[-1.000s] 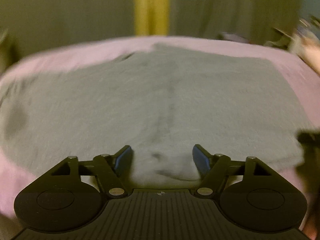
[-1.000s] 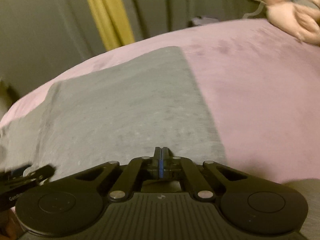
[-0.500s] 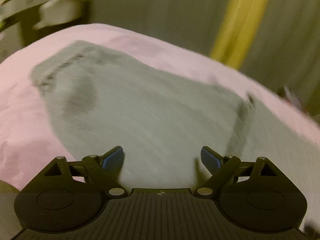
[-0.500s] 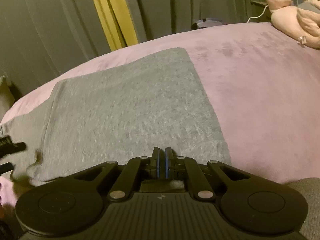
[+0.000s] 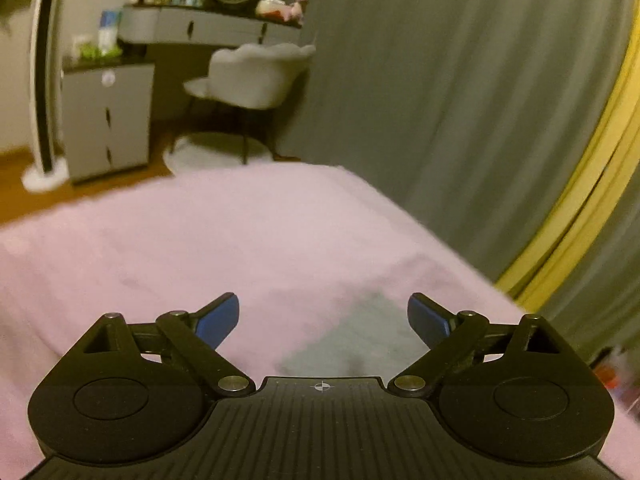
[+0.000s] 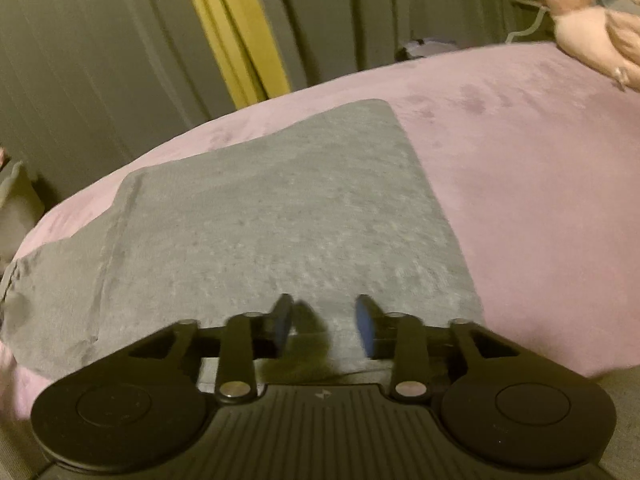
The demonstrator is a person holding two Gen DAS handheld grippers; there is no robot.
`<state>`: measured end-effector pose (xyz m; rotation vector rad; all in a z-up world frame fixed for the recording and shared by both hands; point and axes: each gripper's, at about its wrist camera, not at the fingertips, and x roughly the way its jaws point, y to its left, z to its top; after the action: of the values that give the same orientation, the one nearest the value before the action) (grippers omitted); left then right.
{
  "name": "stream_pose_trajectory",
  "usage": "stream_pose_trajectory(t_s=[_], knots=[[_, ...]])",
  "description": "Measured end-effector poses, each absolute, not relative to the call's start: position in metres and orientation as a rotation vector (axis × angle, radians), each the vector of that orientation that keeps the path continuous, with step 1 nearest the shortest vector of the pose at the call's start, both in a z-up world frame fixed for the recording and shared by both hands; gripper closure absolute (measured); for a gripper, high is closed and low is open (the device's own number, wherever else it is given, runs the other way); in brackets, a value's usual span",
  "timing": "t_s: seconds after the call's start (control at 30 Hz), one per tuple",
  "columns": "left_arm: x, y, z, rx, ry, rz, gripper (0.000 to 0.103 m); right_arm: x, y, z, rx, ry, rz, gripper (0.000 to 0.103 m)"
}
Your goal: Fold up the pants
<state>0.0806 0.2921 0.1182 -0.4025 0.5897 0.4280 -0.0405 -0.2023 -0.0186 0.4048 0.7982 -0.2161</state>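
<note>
Grey pants [image 6: 272,220] lie folded flat on the pink bedcover [image 6: 520,160], with one layer's edge showing at the left. My right gripper [image 6: 324,308] hovers over the near edge of the pants. Its jaws are opening, and the blue pads [image 6: 282,320] stand apart above the fabric without pinching it. In the left wrist view only a grey corner of the pants [image 5: 360,336] shows, just ahead of the left gripper [image 5: 323,312]. That gripper's jaws are wide and still opening, with nothing between them, above the pink bedcover [image 5: 200,240].
A pink plush toy [image 6: 592,40] lies at the bed's far right. Grey curtains with a yellow strip [image 6: 232,40] hang behind the bed. Past the bed's corner stand a white chair [image 5: 256,76], a grey drawer unit [image 5: 108,116], a vanity table [image 5: 208,28] and a white tower fan [image 5: 42,80].
The left gripper swung up and away from the pants towards the bed's corner and spread wider. The right gripper stayed in place and went from shut to parted.
</note>
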Motion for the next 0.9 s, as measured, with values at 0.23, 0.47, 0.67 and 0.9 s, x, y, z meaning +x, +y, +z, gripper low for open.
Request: stream_pose_trajectory(t_s=[0.23,0.47,0.67,0.9], knots=[[0.090,0.311,0.065,-0.447,0.773,0.246,0.007,-0.033,-0.188,-0.018,0.337,0.804,-0.176,0.034],[0.130,0.325,0.009,-0.599,0.937,0.080,0.010,-0.034,-0.190,-0.018,0.374,0.791,-0.168,0.032],[0.135,0.346,-0.013,-0.752,0.906,0.090,0.008,-0.032,-0.186,-0.020,0.363,0.783,-0.153,0.019],[0.154,0.330,-0.015,-0.672,0.848,0.098,0.003,-0.029,-0.183,-0.022,0.342,0.776,-0.154,0.014]])
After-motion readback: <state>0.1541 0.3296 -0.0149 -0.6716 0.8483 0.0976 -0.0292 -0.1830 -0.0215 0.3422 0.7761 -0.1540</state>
